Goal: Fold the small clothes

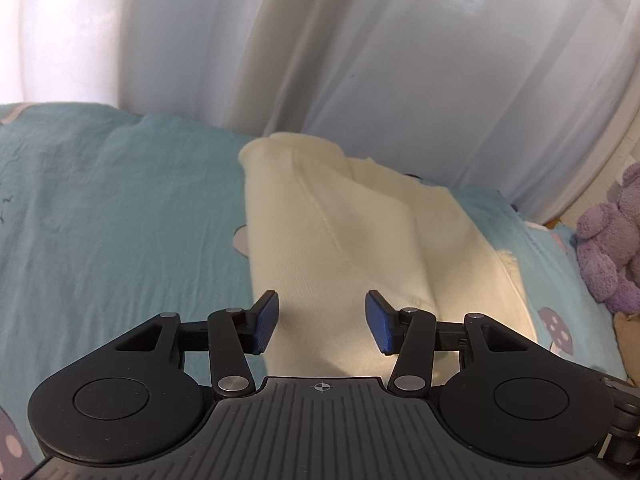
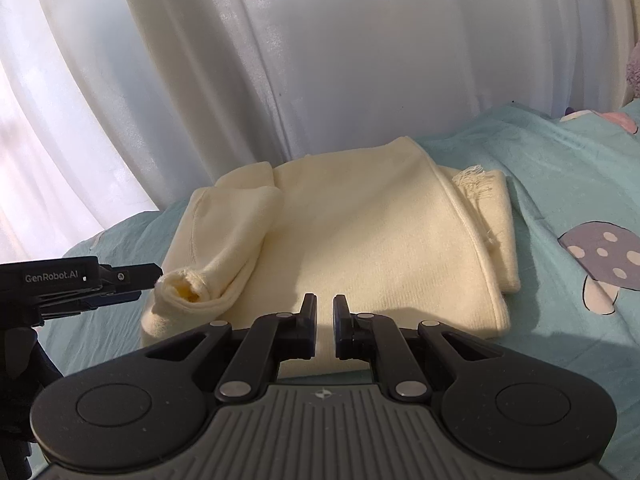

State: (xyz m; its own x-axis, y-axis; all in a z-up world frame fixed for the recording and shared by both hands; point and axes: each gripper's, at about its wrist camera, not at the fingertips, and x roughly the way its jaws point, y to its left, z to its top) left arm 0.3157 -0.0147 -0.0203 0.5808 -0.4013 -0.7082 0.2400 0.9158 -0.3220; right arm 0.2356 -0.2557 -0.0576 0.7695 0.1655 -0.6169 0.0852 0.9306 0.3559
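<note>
A cream knitted garment lies folded on the teal bedsheet. My left gripper hovers over its near part, open, its blue pads well apart with only cloth below them. In the right wrist view the same garment has a sleeve folded across its left side, the cuff facing the left gripper, whose tips sit right at the cuff. My right gripper is over the garment's near edge, its jaws almost together with nothing clamped between them.
A white curtain hangs behind the bed. A purple plush toy sits at the right edge. The sheet has mushroom prints to the right of the garment.
</note>
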